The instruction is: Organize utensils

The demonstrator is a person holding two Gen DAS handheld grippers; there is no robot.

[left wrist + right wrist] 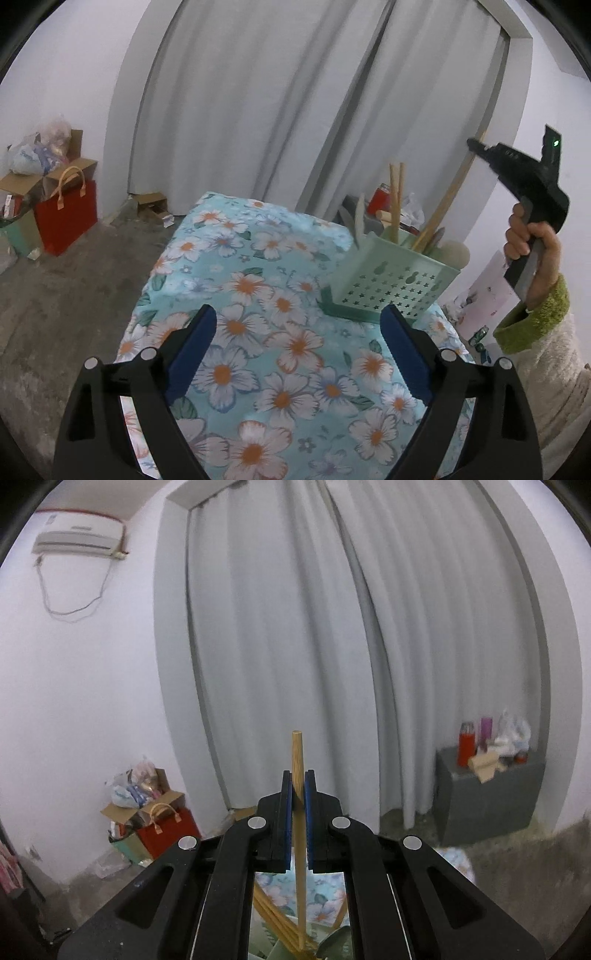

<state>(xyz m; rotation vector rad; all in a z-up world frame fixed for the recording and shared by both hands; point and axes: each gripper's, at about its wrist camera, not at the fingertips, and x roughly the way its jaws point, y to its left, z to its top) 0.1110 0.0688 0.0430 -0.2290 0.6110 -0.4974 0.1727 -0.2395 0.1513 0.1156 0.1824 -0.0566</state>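
A mint-green utensil holder (391,280) with star cut-outs stands on the floral tablecloth (258,288) at the right. It holds wooden chopsticks (396,201) and several pale utensils. My left gripper (299,328) is open and empty over the cloth, just left of the holder. My right gripper (299,786) is shut on one wooden chopstick (298,805), held upright above the holder; its lower end reaches in among other chopsticks (277,919). The right gripper body (532,177) and the hand show in the left wrist view, raised above the holder.
Grey curtains (258,110) hang behind the table. A red bag (66,218) and cardboard boxes sit on the floor at far left. A dark cabinet (487,797) with bottles stands at the right. The table's far and left edges drop to the concrete floor.
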